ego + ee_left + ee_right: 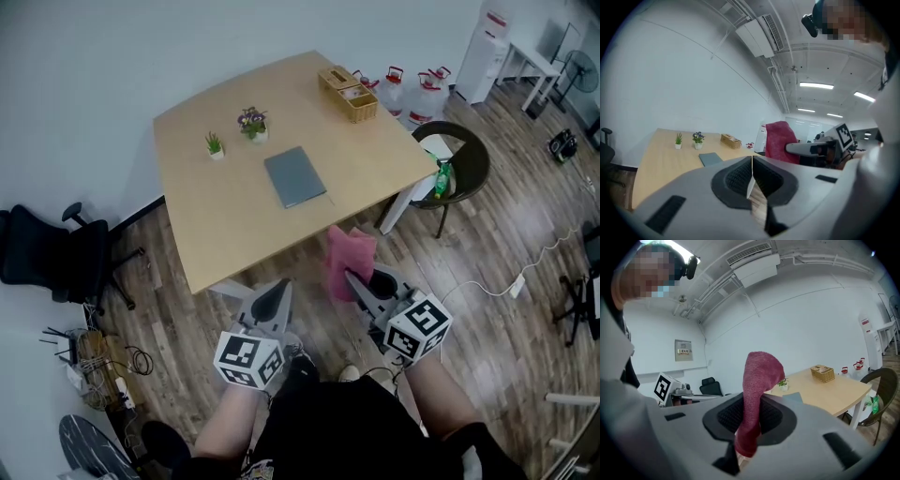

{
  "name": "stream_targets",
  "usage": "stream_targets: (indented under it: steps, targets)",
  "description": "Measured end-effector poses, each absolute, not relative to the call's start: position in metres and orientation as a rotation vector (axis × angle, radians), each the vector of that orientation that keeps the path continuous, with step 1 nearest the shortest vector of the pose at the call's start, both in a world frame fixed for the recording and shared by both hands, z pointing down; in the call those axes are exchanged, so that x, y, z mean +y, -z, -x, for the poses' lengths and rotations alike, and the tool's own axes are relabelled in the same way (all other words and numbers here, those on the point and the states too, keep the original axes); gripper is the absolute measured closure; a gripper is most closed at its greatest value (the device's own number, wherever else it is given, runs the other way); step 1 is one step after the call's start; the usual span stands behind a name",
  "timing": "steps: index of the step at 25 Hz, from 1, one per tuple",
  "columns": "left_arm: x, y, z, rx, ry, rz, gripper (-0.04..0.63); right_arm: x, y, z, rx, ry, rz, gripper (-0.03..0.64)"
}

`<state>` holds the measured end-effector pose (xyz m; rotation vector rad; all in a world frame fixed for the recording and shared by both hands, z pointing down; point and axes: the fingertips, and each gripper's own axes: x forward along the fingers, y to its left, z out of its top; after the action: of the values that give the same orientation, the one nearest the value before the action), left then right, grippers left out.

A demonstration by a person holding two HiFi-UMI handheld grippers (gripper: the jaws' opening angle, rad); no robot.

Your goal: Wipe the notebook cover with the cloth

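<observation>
A grey notebook (295,176) lies flat near the middle of the light wooden table (216,225); it also shows in the left gripper view as a grey notebook (710,159). My right gripper (349,277) is shut on a pink-red cloth (348,259), held off the table's near edge above the floor. In the right gripper view the cloth (757,394) stands up between the jaws of my right gripper (749,427). My left gripper (278,292) is shut and holds nothing, beside the right one; in the left gripper view the left gripper (752,174) has its jaws pressed together.
Two small potted plants (215,144) (252,124) stand at the table's far side, and a wicker box (348,93) at its far right corner. A dark round chair (457,169) with a green bottle (442,178) sits right of the table. An office chair (47,249) is at left.
</observation>
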<state>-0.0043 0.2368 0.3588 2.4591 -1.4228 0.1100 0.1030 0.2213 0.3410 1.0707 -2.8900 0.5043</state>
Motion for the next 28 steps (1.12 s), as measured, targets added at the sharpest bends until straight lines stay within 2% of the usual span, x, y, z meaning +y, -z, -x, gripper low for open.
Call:
stream_targets:
  steps: [17,28]
  targets:
    - [0.132,-0.362,0.131,-1.346,-0.101,-2.492,0.584,0.117,-0.333,-0.003,-2.788,-0.476,-1.232,0.548]
    - [0.104,-0.385,0.147,-1.373,-0.15,-2.422,0.583,0.072,-0.34,0.006,-2.785,-0.483,-1.209,0.548]
